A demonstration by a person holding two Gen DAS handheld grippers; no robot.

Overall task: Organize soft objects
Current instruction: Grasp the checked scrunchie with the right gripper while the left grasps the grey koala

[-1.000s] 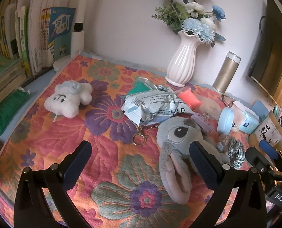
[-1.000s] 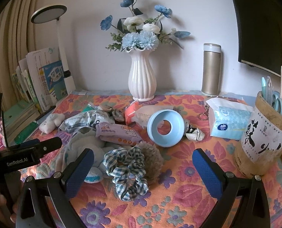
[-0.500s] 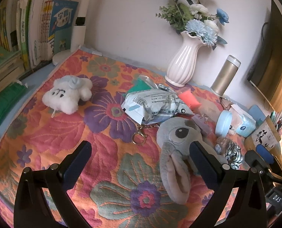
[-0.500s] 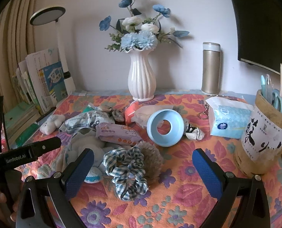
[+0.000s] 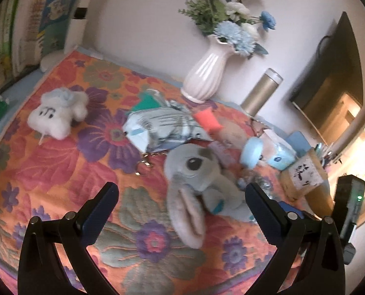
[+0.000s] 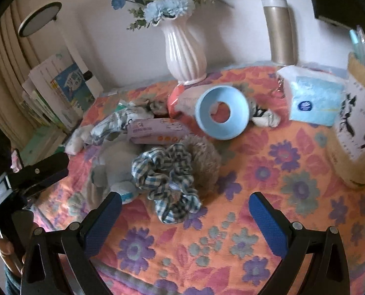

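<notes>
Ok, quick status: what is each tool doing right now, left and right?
Left tool: open, holding nothing, above the grey plush elephant.
Right tool: open, holding nothing, near the checked scrunchie.

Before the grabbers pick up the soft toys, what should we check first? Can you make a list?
1. Left gripper open and holding nothing: ok.
2. Right gripper open and holding nothing: ok.
3. Grey plush toy lies ahead between the left fingers: ok.
4. Checked scrunchie clear on top: ok, though it leans on a furry brown scrunchie.
5. White plush toy lies alone on the flowered cloth: ok.
6. Place to put soft things: cannot tell.
</notes>
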